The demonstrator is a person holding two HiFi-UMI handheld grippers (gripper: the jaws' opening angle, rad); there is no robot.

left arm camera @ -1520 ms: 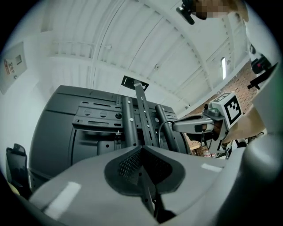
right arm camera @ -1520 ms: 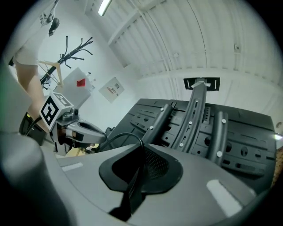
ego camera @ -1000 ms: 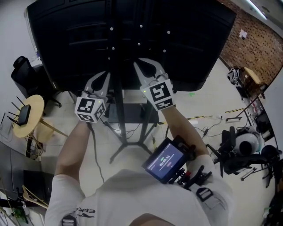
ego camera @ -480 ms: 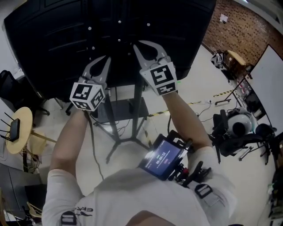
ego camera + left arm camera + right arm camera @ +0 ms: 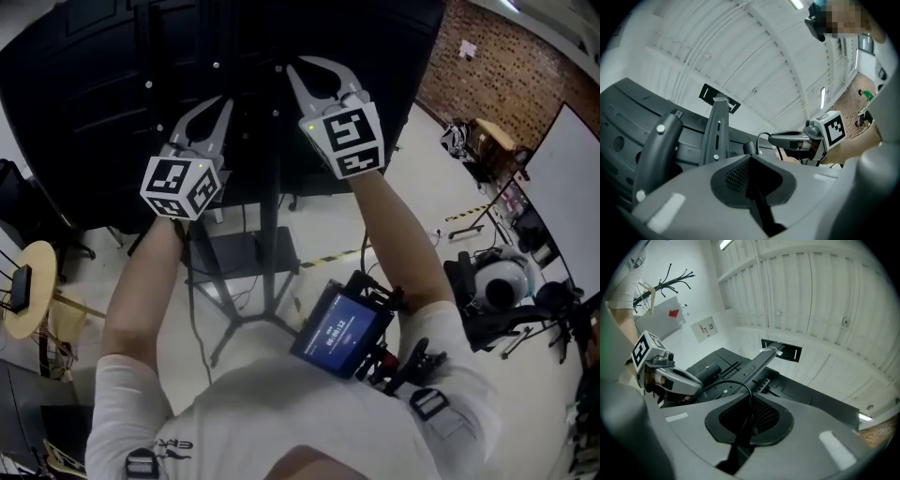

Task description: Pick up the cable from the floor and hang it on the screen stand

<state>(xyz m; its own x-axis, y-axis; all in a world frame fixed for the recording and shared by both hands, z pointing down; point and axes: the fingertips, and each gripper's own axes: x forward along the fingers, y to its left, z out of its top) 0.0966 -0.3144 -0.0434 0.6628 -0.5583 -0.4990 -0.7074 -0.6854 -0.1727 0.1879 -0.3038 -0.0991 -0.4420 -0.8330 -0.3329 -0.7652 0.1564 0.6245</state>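
**A:** Both arms are up now. A second ago the grippers sat near the lower edge of the screen point(image 5: 84, 112); now they're high against its dark back, upper centre of the head view.

**B:** And the cable point(image 5: 749, 397) has come with them. In the right gripper view it arches in from the left and drops straight between the pads. The right gripper point(image 5: 298, 67) is clamped on that thin strand, jaws nearly together.

**A:** Same on the other side?

**B:** The left gripper point(image 5: 221, 105) is closed too, with a dark strand running out from between its pads. In the head view, a length hangs from it down past the forearm, lower left of centre.

**A:** So the pick-up looks done. It's carried between both grippers, just in front of the screen stand point(image 5: 274, 225).

**B:** But not hung yet. The upright bracket shows beyond both sets of jaws, and nothing's draped over it. I'd say looping it there comes next, with that trailing end the thing to watch.
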